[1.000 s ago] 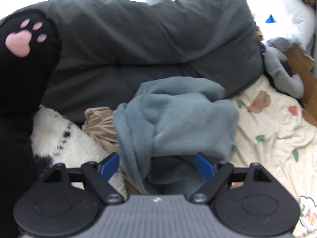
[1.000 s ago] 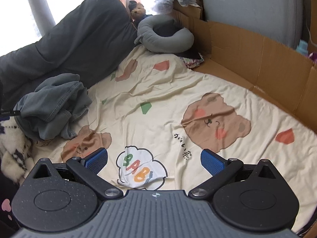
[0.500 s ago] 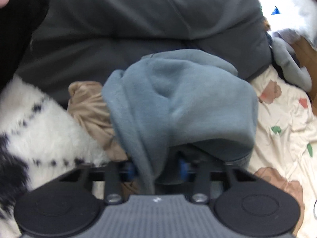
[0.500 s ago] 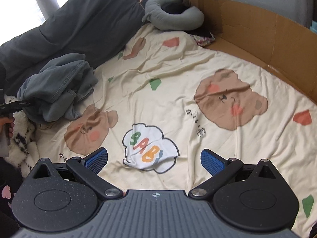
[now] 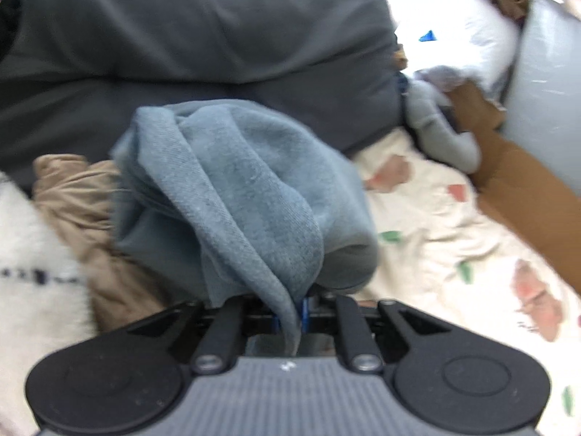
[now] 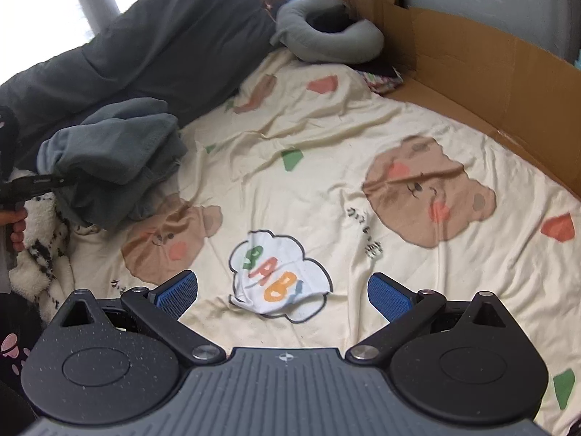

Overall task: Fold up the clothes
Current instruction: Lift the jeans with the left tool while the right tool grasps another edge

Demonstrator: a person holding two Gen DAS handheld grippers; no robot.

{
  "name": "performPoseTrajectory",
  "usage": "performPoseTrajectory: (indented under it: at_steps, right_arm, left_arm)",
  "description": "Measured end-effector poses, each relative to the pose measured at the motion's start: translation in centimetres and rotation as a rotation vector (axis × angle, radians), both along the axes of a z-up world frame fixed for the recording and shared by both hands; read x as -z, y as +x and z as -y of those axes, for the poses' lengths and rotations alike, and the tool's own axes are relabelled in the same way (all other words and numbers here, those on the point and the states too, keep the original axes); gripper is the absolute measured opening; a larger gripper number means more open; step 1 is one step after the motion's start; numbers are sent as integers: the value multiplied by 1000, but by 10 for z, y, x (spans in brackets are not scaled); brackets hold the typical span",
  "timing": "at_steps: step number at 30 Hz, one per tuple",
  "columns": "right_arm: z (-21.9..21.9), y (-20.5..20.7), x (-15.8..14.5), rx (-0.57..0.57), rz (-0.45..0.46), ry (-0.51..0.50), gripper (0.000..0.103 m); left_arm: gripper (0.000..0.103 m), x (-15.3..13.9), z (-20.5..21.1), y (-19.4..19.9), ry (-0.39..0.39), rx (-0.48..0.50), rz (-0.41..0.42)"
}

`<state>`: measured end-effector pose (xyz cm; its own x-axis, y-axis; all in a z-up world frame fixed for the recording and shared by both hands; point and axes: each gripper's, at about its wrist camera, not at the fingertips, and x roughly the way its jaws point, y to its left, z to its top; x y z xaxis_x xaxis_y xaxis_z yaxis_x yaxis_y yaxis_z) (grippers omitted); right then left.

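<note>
Fleece, blue-grey and rumpled, the sweatshirt point(image 5: 232, 196) heaps at 12 o'clock of the left tongs point(image 5: 290, 314), whose jaws have just been closing, pinching its soft hem. Right view: right tongs point(image 6: 281, 292) gape empty over the smooth bear-print bedsheet point(image 6: 326, 167); the sweatshirt sits at 10 o'clock.

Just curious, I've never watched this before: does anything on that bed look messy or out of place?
Yes. A blue-grey garment lies bunched in a heap at the sheet's edge against the dark pillow, with a crumpled tan cloth beside it. The left claw has just closed on a fold.
</note>
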<state>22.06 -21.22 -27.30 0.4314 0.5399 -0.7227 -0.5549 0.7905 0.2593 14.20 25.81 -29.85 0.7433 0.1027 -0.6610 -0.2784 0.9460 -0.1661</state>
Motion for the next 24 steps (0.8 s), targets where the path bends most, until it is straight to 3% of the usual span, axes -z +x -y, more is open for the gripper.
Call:
performPoseTrajectory:
  at_steps: [14, 24]
  right_arm:
    - [1, 0, 0, 3, -6, 21, 102]
    - [-3, 5, 1, 14, -28, 53, 102]
  left_arm:
    - [9, -24, 92, 24, -233, 233, 112]
    - [8, -31, 146, 54, -347, 292, 166]
